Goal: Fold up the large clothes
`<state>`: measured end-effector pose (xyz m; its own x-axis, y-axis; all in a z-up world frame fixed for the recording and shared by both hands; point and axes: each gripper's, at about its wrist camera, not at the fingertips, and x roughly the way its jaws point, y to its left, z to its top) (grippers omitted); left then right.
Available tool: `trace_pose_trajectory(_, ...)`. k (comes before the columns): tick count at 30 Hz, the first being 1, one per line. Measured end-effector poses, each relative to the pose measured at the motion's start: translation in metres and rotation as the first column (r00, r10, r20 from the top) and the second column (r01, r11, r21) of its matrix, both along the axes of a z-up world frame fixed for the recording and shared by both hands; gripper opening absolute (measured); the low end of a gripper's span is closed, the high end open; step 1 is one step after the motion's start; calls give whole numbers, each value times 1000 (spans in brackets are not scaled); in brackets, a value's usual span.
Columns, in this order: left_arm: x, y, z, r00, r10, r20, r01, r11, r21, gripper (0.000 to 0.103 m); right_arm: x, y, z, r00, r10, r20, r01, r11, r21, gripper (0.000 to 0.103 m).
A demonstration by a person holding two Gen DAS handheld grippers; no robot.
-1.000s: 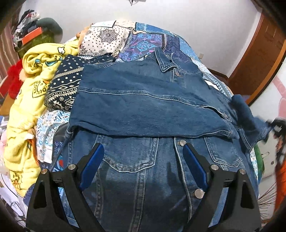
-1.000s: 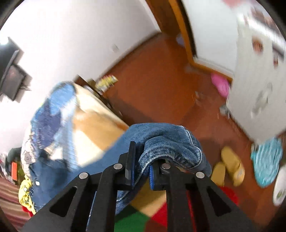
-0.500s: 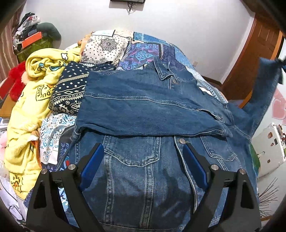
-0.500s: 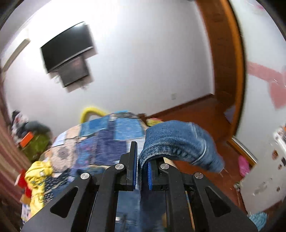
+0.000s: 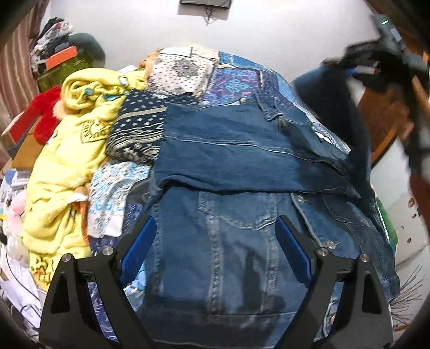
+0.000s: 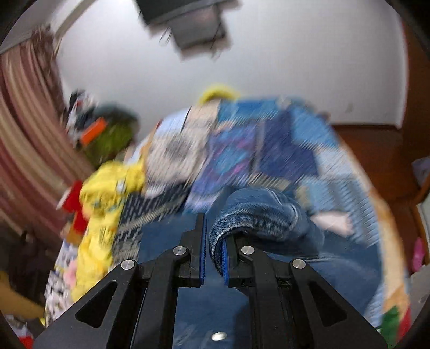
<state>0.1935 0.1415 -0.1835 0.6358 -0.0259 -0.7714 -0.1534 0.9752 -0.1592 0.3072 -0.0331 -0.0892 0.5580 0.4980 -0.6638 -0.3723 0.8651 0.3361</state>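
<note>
A blue denim jacket [image 5: 242, 209] lies front up on the patchwork bedspread [image 5: 236, 77], one sleeve folded across its chest. My left gripper [image 5: 215, 236] hovers open over the jacket's lower front, nothing between its blue pads. In the left wrist view, my right gripper [image 5: 352, 64] appears blurred at the upper right, lifting the other denim sleeve [image 5: 333, 107] off the bed's right side. In the right wrist view, the right gripper [image 6: 214, 236] is shut on that sleeve's cuff [image 6: 255, 214], which curls over the right finger. The jacket body [image 6: 204, 308] lies below it.
A yellow printed blanket [image 5: 67, 150] and a navy patterned cloth [image 5: 137, 131] are heaped on the bed's left side. Red plush and boxes [image 5: 40, 118] sit further left. A wall-mounted screen [image 6: 185, 16] hangs above the bed, and wooden floor [image 6: 376, 150] and a door lie to the right.
My right gripper has swung up and in from the floor side over the bed, carrying the sleeve cuff, and rolled. The left gripper drew back a little, still open.
</note>
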Motion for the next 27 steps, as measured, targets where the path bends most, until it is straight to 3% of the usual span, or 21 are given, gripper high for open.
trace_pose_trajectory(7, -13, 27, -5, 996, 78, -34, -78, 997, -6, 90, -25, 70, -97, 972, 136, -190, -155, 984, -92, 9)
trace_pose_trajectory(13, -10, 32, -10, 993, 101, -56, -102, 995, -5, 90, -47, 75, -124, 942, 176, -285, -214, 971, -109, 11)
trace_pose_trajectory(14, -8, 31, -10, 993, 101, -56, -101, 995, -5, 90, -49, 73, -125, 932, 188, -310, -234, 965, -116, 17)
trace_pose_trajectory(16, -3, 28, -9, 994, 94, -57, -94, 996, -5, 90, -54, 71, -125, 912, 227, -342, -283, 951, -124, 38)
trace_pose_trajectory(18, 2, 24, -6, 995, 88, -52, -89, 996, -1, 90, -65, 64, -119, 907, 272, -321, -324, 939, -117, 59)
trace_pose_trajectory(23, 24, 11, 1, 997, 59, -47, -59, 998, 7, 90, -86, 34, -97, 908, 330, -257, -371, 919, -134, 68)
trace_pose_trajectory(27, 50, -1, 4, 998, 29, -55, -31, 999, -34, 90, -89, -6, -83, 936, 299, -187, -328, 933, -148, 76)
